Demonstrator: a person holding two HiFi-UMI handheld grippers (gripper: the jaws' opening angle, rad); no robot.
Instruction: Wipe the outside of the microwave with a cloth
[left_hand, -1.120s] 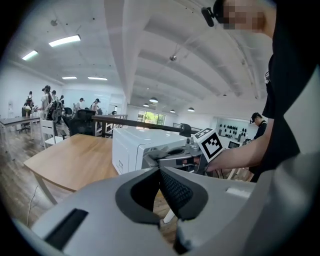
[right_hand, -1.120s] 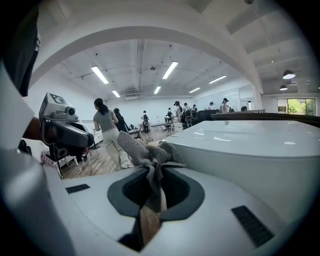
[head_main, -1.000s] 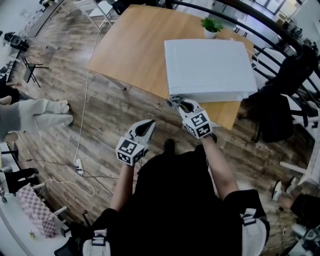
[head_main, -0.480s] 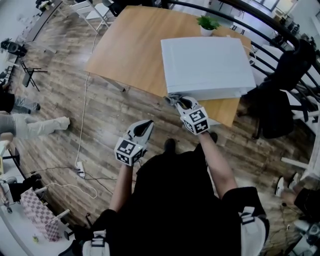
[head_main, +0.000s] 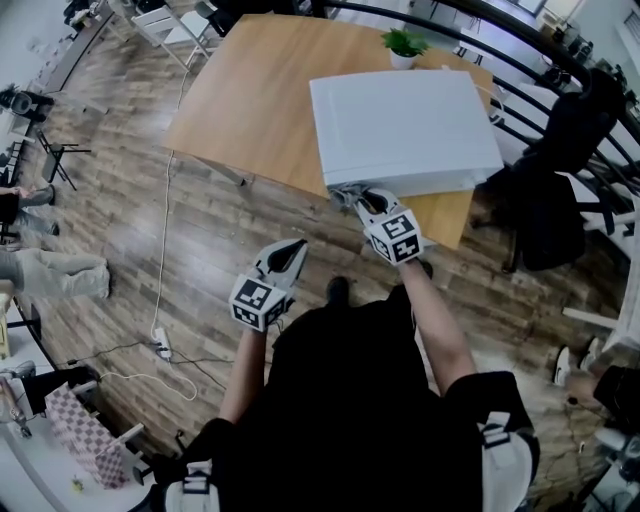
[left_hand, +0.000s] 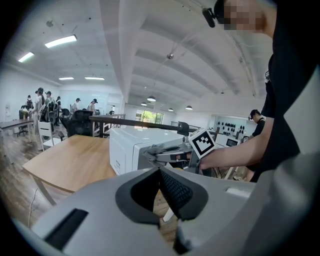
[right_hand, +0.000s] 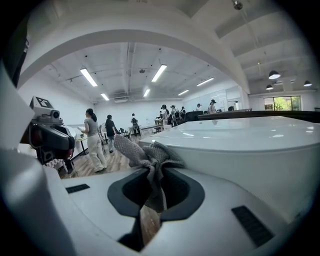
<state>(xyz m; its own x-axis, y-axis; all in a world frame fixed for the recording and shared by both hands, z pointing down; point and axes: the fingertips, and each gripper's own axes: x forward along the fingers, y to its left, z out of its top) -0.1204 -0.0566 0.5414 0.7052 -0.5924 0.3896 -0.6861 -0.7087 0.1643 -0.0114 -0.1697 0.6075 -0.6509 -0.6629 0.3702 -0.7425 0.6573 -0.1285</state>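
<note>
Microwave (head_main: 400, 120) wipe, corner stage

Right gripper (head_main: 368, 203) pinches the cloth (head_main: 345, 194) at the microwave's near-left corner on the table (head_main: 250, 90), barely shifted since a second ago; left gripper (head_main: 287, 257) hangs pressed together, empty. Most wiping looks undone.

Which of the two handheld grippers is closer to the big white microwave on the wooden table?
The right gripper: clamping a grey cloth, it sits at the near edge of the white microwave. The left gripper hangs apart over the floor, jaws together.
</note>
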